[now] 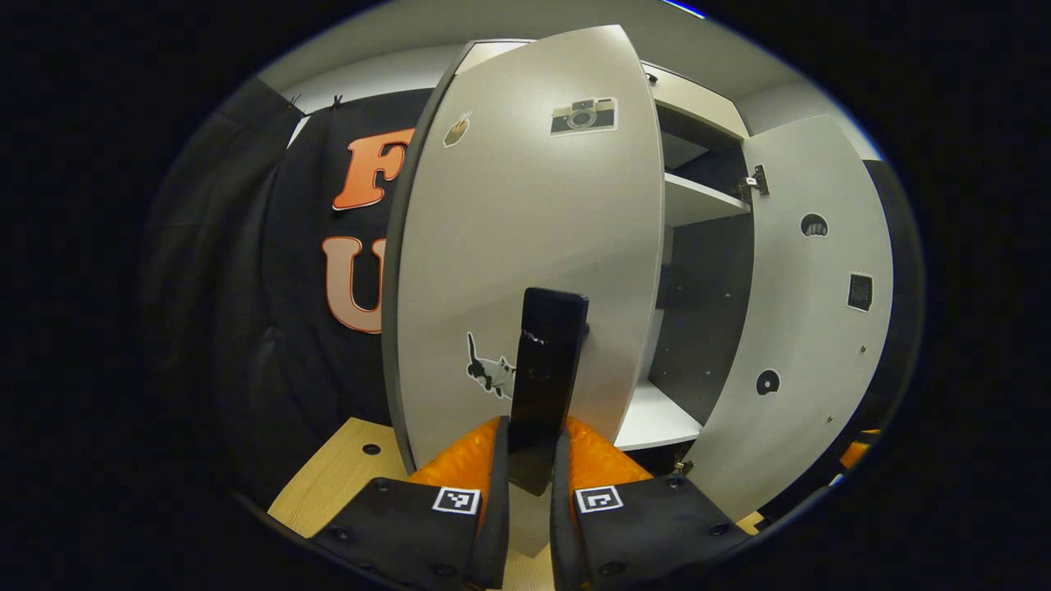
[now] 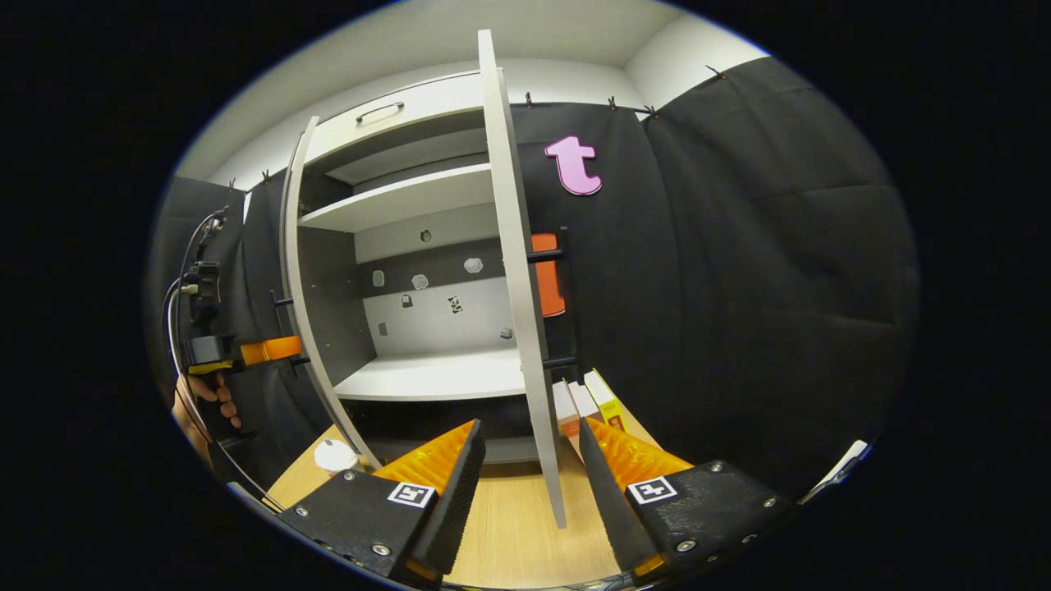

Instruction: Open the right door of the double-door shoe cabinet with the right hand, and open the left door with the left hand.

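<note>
Your left tool is clamped narrow on the dark handle of the left door, with a finger pressed to each side of the bar. That door stands swung well out and rises straight ahead of this tool, its pale face carrying a camera sticker up high and a cat sticker low, just left of the handle. Past its right edge you look into the shoe cabinet, where a shelf crosses above and the bottom board lies below. Farther right of this tool the right door stands open too, showing its inner face.

Your right tool is spread wide and grips nothing. The right door stands edge-on between its two fingers, but whether either finger touches it I cannot tell. To the left of this tool the open cabinet shows its pale shelves and dark back wall. At the far left, the left door appears edge-on, with your other tool on its handle and your hand behind it. Some small boxes stand on the wooden tabletop just beyond the right finger, and a small white round thing lies beside the left finger
</note>
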